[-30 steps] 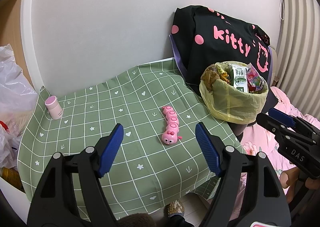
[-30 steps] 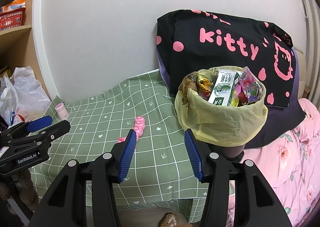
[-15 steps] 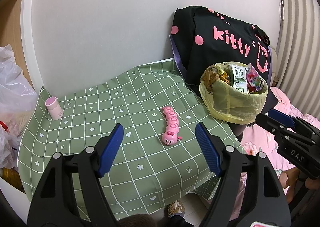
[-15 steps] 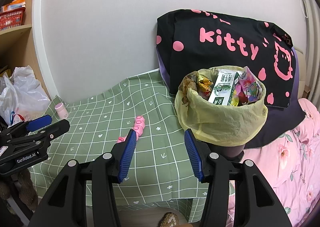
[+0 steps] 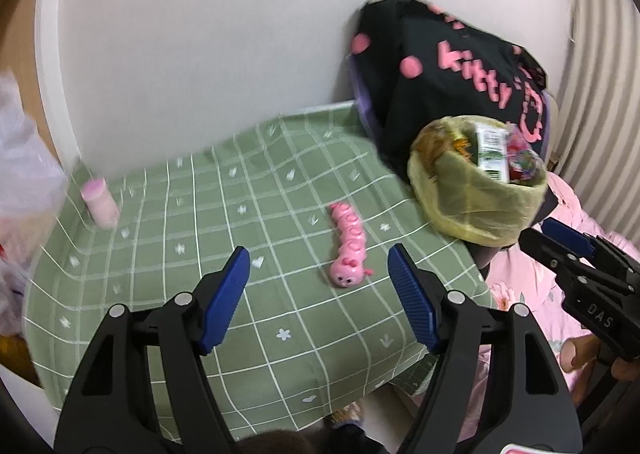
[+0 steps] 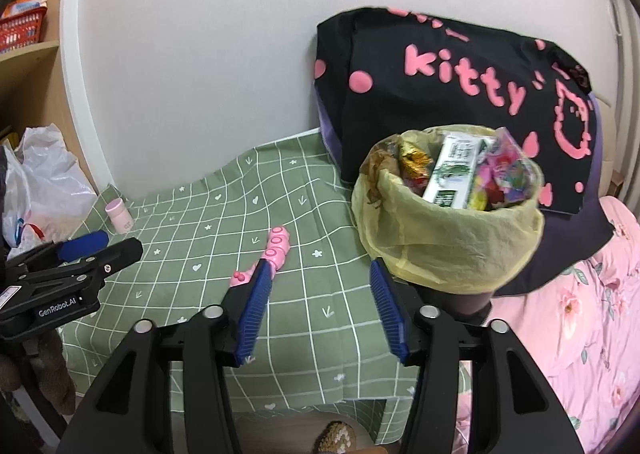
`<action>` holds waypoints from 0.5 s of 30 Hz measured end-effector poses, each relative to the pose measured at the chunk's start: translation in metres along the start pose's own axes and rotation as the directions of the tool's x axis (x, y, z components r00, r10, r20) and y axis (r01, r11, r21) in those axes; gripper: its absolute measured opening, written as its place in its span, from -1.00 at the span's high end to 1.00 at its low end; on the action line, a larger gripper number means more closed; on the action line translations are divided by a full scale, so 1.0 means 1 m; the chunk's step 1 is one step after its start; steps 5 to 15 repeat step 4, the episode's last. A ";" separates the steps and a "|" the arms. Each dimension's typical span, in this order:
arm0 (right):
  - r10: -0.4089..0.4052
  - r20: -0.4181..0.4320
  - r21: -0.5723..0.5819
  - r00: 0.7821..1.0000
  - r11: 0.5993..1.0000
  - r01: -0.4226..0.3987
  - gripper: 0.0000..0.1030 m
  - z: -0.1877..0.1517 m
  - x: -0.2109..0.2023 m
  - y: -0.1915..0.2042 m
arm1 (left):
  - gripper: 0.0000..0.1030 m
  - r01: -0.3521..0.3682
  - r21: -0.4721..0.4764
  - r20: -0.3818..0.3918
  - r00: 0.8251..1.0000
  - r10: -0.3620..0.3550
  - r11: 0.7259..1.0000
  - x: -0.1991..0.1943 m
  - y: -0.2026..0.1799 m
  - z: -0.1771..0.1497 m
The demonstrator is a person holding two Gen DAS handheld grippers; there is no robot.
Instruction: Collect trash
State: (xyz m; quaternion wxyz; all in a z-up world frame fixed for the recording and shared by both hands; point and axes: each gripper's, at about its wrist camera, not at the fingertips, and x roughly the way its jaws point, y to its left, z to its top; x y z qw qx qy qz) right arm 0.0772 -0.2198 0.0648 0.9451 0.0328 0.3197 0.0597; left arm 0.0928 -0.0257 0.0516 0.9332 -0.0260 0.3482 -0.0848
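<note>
The right claw (image 6: 318, 304) hovers low at the near edge of the table (image 6: 208, 214) with nothing between its blue pads; its jaws have just been opening wider than they stood a second ago, and the gap faces the space between the pink caterpillar toy (image 6: 276, 246) and the bin. The left claw (image 5: 320, 294) is also spread wide and empty. Its view has gone blurred and slid a little toward the table since half a second ago, so it seems to be the hand on the move, though the smear makes the direction hard to judge. Just beyond the right claw stands the trash bin (image 6: 452, 246), lined with a yellow bag and set at the table's right end against the black "kitty" pillow (image 6: 460, 74); it is already heaped to the rim with a green-and-white carton (image 6: 456, 170) and bright wrappers. Further out, a small pink bottle (image 6: 119, 212) stands at the far left corner of the green checked cloth. With both claws freshly opened and the bin full, the gathering looks nearly done; what remains on the table reads more like belongings than litter, so the likely next concern is the bag itself.
</note>
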 end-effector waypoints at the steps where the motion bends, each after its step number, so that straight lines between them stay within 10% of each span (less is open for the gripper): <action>1: 0.026 -0.017 -0.005 1.000 1.000 -0.026 -0.09 0.004 0.011 0.002 | -0.33 0.007 -0.046 -0.031 0.999 -0.008 0.999 0.014 0.017 0.000; 4: 0.140 -0.106 -0.034 0.984 0.989 -0.145 -0.09 0.023 0.065 0.020 | -0.46 -0.115 -0.175 -0.102 0.990 0.099 0.978 0.053 0.075 0.000; 15: 0.140 -0.106 -0.034 0.984 0.989 -0.145 -0.09 0.023 0.065 0.020 | -0.46 -0.115 -0.175 -0.102 0.990 0.099 0.978 0.053 0.075 0.000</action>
